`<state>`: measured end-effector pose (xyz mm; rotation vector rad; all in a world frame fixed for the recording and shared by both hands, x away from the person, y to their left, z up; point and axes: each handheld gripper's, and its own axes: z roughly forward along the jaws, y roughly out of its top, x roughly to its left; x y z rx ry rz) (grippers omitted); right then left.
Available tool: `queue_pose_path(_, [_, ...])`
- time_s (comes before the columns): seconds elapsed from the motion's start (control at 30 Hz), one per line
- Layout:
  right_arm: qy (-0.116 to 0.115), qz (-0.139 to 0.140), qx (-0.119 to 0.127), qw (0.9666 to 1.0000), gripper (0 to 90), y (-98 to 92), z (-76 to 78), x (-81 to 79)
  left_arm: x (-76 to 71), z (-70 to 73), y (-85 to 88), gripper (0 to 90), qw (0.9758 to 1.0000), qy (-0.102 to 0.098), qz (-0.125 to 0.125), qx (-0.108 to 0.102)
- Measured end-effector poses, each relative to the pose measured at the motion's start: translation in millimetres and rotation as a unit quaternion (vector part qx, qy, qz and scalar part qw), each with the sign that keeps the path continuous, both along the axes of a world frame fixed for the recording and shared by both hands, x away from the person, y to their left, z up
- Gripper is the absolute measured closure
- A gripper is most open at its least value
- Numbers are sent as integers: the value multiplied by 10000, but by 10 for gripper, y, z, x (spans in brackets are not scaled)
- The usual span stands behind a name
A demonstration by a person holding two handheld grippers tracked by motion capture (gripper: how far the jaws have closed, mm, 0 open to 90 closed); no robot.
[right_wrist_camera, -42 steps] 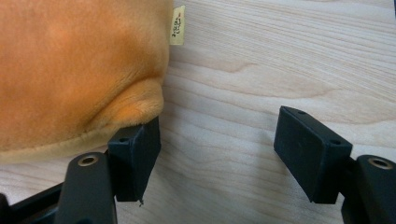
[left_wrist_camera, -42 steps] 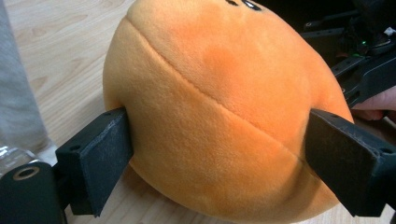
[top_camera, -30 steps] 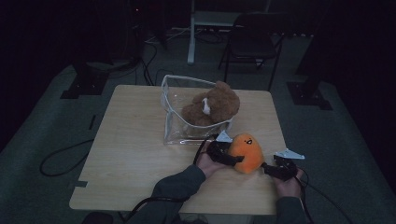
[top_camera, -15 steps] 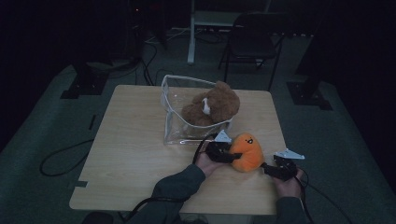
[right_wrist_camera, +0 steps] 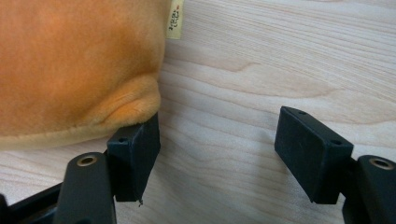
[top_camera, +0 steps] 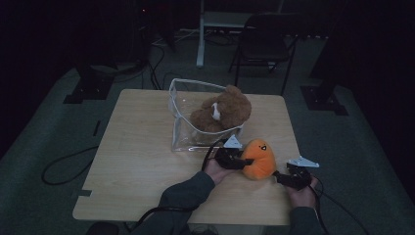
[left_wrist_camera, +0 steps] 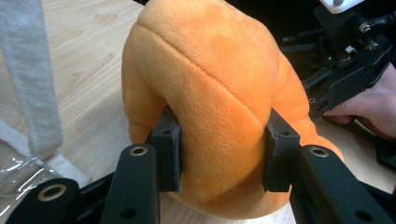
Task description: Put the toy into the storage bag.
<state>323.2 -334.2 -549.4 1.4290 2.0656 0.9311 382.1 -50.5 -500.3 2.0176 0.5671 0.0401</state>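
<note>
An orange plush toy [top_camera: 259, 157] with a small face sits on the wooden table [top_camera: 137, 147] near its front right. My left gripper [top_camera: 244, 160] comes at it from the left. In the left gripper view the jaws have just been closing, and both pads [left_wrist_camera: 170, 154] now press into the plush [left_wrist_camera: 210, 93]. My right gripper [top_camera: 285, 176] rests low on the table just right of the toy. Its jaws [right_wrist_camera: 219, 149] stand open over bare wood. The plush [right_wrist_camera: 70, 65] brushes the tip of its left pad [right_wrist_camera: 135, 154].
A clear plastic bag [top_camera: 188, 117] with a white strap [left_wrist_camera: 32, 70] stands behind the toy and holds a brown teddy bear [top_camera: 222, 110]. A dark chair [top_camera: 266, 39] and floor cables lie beyond the table. The right hand and its gripper [left_wrist_camera: 345, 60] are close behind the plush.
The left gripper's jaws have drawn in around the orange plush toy. The toy and the right gripper stay where they were.
</note>
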Motion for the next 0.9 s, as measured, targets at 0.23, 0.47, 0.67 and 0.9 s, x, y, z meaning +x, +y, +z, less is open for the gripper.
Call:
queue_pose_path(0.23, [0, 12, -1, 10000, 302, 3, 0, -1, -4, 33, 41, 582, 10000, -54, 33, -12])
queue_pose_path(0.47, [4, 9, 4, 10000, 302, 3, 0, -1, -19, 80, 76, 586, 9999, -113, 43, -55])
queue_pose_path(0.67, [4, 9, 4, 10000, 302, 3, 0, -2, -30, 148, 120, 587, 9998, -152, 31, -140])
queue_pose_path(0.9, [-1, 10, 4, 10000, 302, 3, 0, -1, -52, 241, 159, 586, 9996, -188, 1, -215])
